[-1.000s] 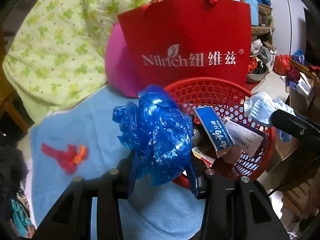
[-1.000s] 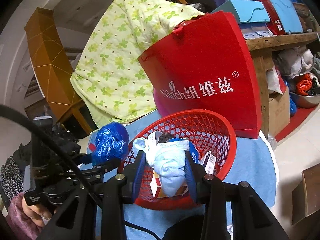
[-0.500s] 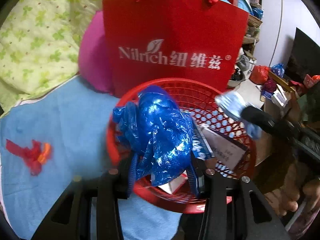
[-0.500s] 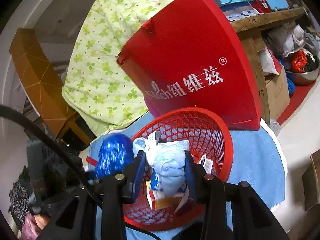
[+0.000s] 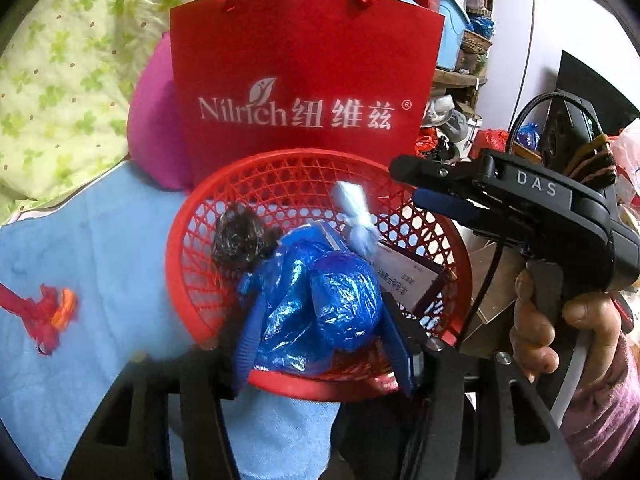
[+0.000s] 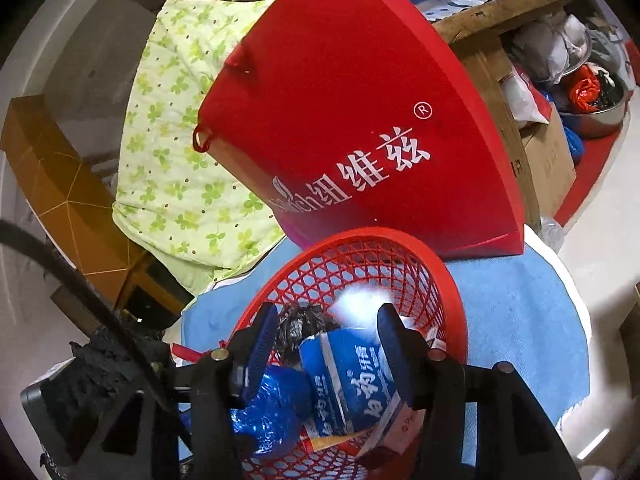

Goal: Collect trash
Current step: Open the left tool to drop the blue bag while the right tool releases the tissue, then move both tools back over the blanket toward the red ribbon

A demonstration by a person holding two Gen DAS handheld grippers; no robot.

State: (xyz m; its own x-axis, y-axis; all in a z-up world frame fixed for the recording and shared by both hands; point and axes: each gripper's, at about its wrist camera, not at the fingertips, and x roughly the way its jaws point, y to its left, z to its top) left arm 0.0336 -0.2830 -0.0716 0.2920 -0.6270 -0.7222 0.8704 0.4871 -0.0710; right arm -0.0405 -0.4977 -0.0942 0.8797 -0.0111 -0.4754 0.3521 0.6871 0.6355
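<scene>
A cluttered room in a lived-in home: a green clover-print quilt [image 6: 180, 184] lies heaped over wooden furniture beside a red shopping bag [image 5: 304, 76]. Cardboard boxes [image 6: 548, 160], a metal basin [image 6: 596, 118] and stuffed plastic bags crowd the floor under a rough wooden shelf [image 6: 500, 12].

Straight ahead stands a red gift bag [image 5: 304, 80] with white lettering, a magenta cushion [image 5: 154, 128] tucked against its left side. Far left, a green clover-print quilt [image 5: 60, 80] slumps; off right, a cardboard box [image 6: 548, 160] sits near a steel bowl [image 6: 596, 116].
</scene>
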